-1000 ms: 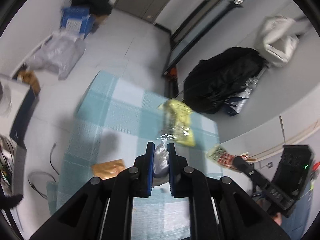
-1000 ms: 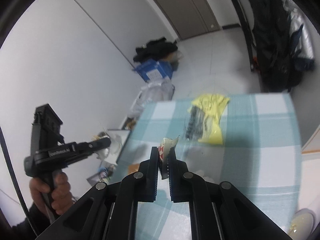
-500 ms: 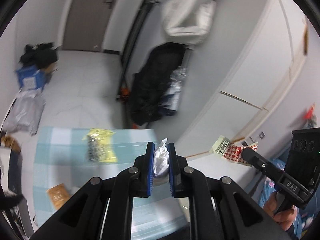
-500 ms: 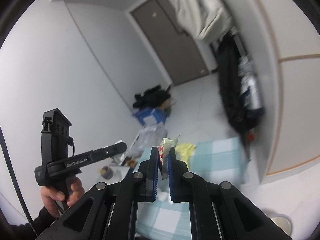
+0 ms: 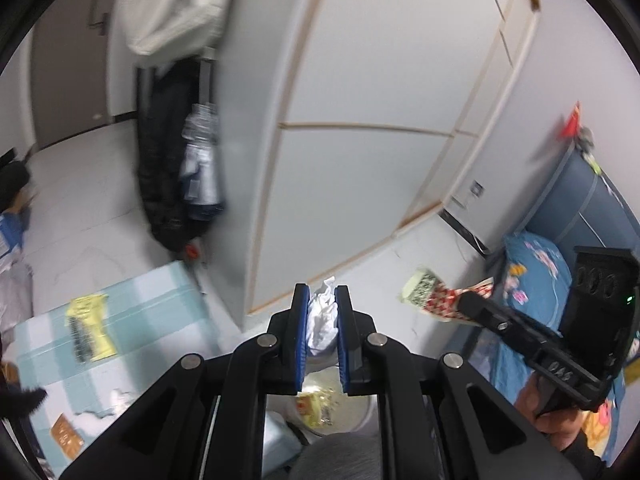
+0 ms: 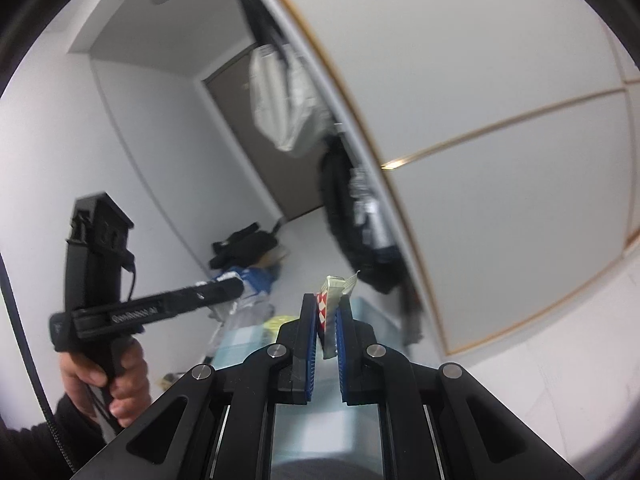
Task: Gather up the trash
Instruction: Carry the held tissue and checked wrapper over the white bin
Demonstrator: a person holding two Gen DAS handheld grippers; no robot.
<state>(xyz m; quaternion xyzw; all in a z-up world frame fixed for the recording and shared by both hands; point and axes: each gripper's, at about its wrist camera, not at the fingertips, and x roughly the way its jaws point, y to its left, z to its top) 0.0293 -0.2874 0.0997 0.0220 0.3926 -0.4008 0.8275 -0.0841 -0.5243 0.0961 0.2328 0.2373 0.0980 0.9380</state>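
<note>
My left gripper (image 5: 321, 300) is shut on a crumpled white tissue (image 5: 321, 320) and holds it above a white trash bin (image 5: 352, 408) with wrappers inside, seen just below the fingers. My right gripper (image 6: 327, 304) is shut on a red-and-white checked wrapper (image 6: 329, 300); it also shows in the left wrist view (image 5: 430, 294), off to the right of the left gripper. A yellow snack bag (image 5: 88, 328) and a brown packet (image 5: 66, 438) lie on the blue checked table (image 5: 160, 312) at lower left.
A white sliding wardrobe (image 5: 360, 140) fills the middle. Dark clothes (image 5: 168, 168) hang beside it. A bed with blue bedding (image 5: 536, 264) is at right. Bags and boxes (image 6: 244, 276) sit on the floor by the door.
Both grippers have swung right, away from the table towards the wardrobe and bed, still holding their trash. The bin has come into view under the left gripper.
</note>
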